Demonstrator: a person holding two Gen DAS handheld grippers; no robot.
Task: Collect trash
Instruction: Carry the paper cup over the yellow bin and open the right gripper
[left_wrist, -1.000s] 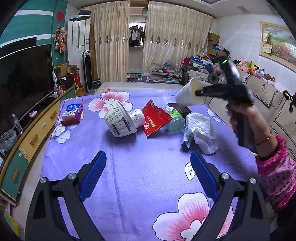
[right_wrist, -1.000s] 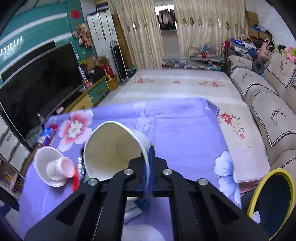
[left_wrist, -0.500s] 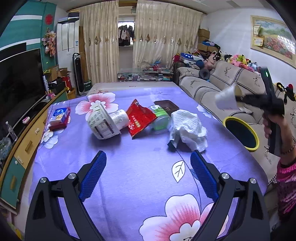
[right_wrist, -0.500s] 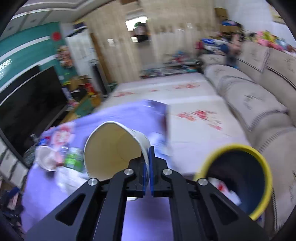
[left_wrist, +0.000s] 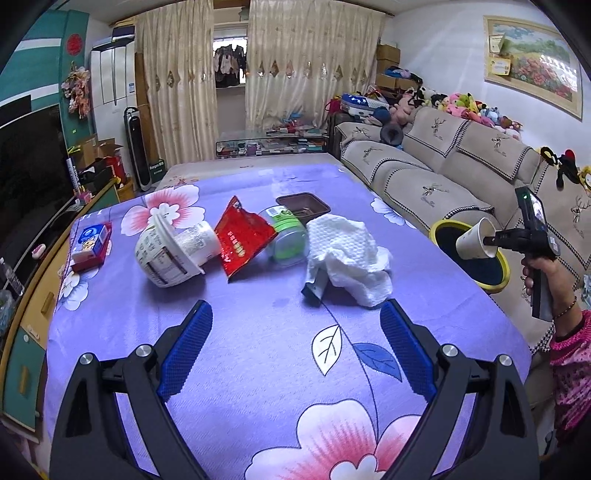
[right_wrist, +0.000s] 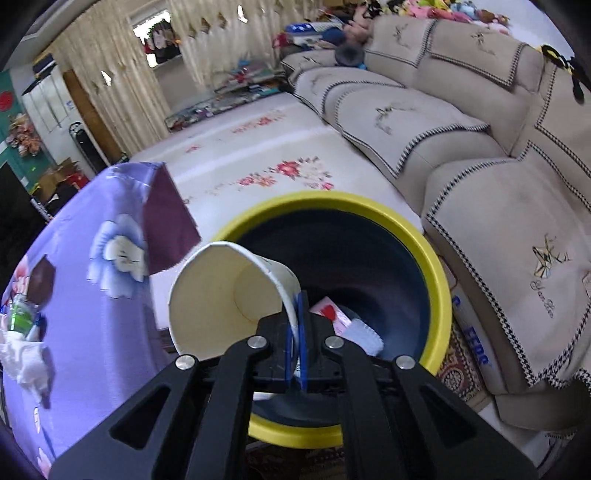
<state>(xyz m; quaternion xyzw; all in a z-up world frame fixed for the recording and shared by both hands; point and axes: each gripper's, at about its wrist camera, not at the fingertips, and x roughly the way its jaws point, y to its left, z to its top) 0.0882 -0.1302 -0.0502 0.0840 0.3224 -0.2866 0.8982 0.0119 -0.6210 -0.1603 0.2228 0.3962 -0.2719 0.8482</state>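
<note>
Over the round, yellow-rimmed bin (right_wrist: 437, 280) beside the table, the right gripper (right_wrist: 295, 332) pinches the thin rim of a white paper cup (right_wrist: 221, 291) between its 2 blue pads, the cup tilted on its side with its mouth open to the camera. Crumpled scraps lie at the bin's dark bottom. On the purple floral tablecloth (left_wrist: 258, 350) sit a ribbed white tub (left_wrist: 166, 254), a glossy red foil packet (left_wrist: 242, 240), a green-lidded jar (left_wrist: 286, 236), a dark rectangular tray (left_wrist: 303, 206) and a crumpled, dimpled paper towel (left_wrist: 347, 254). The left gripper (left_wrist: 295, 343) hovers above the cloth, its textured blue fingers (left_wrist: 186, 343) spread wide, holding nothing.
</note>
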